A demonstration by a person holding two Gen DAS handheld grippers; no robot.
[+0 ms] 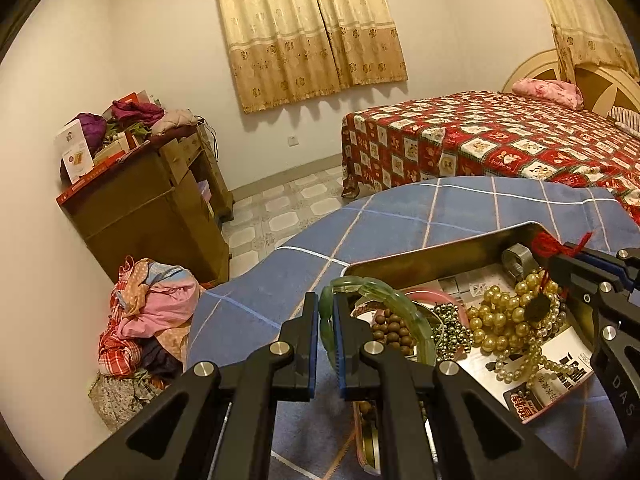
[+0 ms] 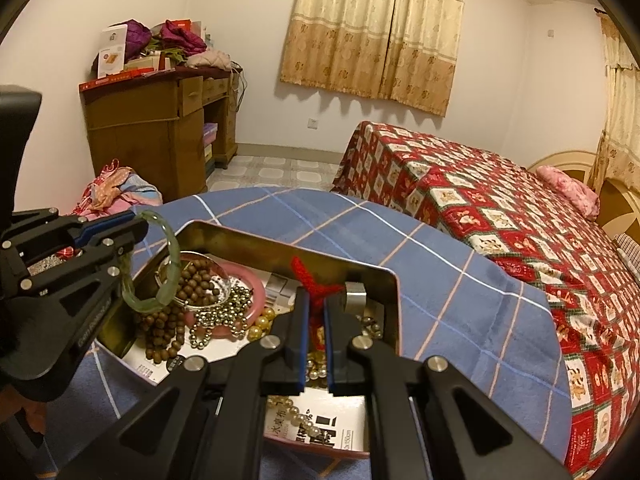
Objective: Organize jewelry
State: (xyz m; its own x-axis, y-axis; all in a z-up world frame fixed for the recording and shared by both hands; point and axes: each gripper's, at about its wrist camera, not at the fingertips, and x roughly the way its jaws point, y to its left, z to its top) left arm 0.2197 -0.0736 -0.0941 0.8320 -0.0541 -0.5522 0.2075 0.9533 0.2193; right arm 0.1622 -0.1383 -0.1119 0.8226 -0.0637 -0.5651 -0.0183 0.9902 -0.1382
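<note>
My left gripper [image 1: 326, 312] is shut on a green jade bracelet [image 1: 400, 304] and holds it over the left end of a metal tin [image 1: 440, 254]; the bracelet also shows in the right wrist view [image 2: 170, 264]. My right gripper [image 2: 316, 312] is shut on a red cord [image 2: 310, 280] that carries a dark pendant [image 1: 538, 308], over the tin's right end. Inside the tin lie gold pearl strands [image 1: 504, 320], brown wooden beads [image 2: 168, 336], a silver bead chain [image 2: 218, 320], a pink bangle [image 2: 256, 284] and a silver ring [image 2: 355, 298].
The tin [image 2: 280, 240] sits on a table under a blue checked cloth [image 2: 440, 264]. A bed with a red patterned cover [image 2: 520, 216] stands to the right. A wooden desk [image 2: 152, 128] piled with clothes is far left, with a heap of clothes [image 1: 148, 320] on the floor.
</note>
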